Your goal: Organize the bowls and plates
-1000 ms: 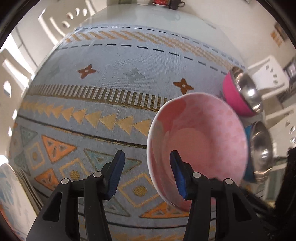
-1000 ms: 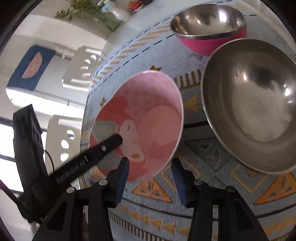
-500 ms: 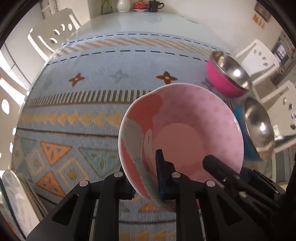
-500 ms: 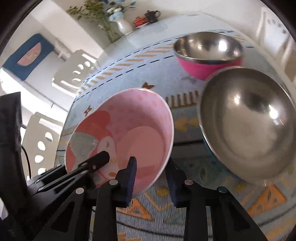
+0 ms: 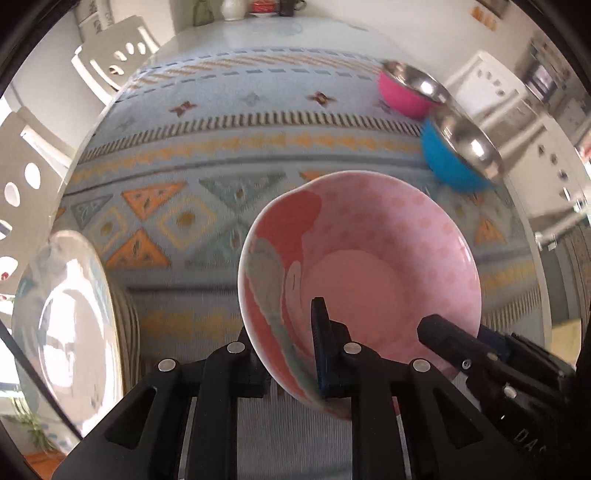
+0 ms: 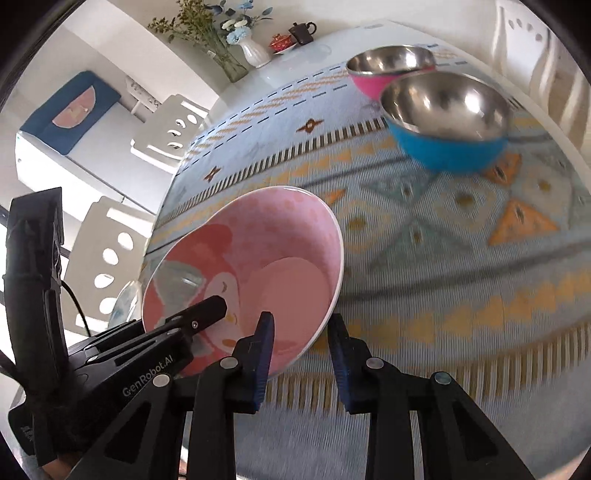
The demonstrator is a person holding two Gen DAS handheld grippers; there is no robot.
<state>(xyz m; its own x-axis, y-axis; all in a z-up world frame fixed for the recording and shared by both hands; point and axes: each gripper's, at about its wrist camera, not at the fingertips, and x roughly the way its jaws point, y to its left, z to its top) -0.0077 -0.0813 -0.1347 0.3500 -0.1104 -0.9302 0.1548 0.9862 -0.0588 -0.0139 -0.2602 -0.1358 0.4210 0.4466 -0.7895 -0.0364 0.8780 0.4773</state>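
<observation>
A pink bowl [image 5: 369, 266] with a cartoon figure inside is held above the patterned tablecloth. My left gripper [image 5: 291, 354] is shut on its near left rim, one finger inside and one outside. My right gripper [image 6: 301, 354] straddles the bowl's [image 6: 266, 266] right rim with a gap between pad and rim on the outer side, so it looks open. A blue steel bowl [image 6: 447, 122] and a pink steel bowl [image 6: 388, 66] stand at the far right. A stack of plates [image 5: 70, 325] lies at the left.
White chairs [image 6: 110, 258] stand around the table. A vase with flowers [image 6: 251, 48] and a teapot set [image 6: 295, 33] stand at the far end. The tablecloth [image 5: 221, 147] covers most of the table.
My left gripper closed on the bowl's rim. The bowl rose and came toward the near edge with both grippers. My right gripper's fingers have spread a little at the rim.
</observation>
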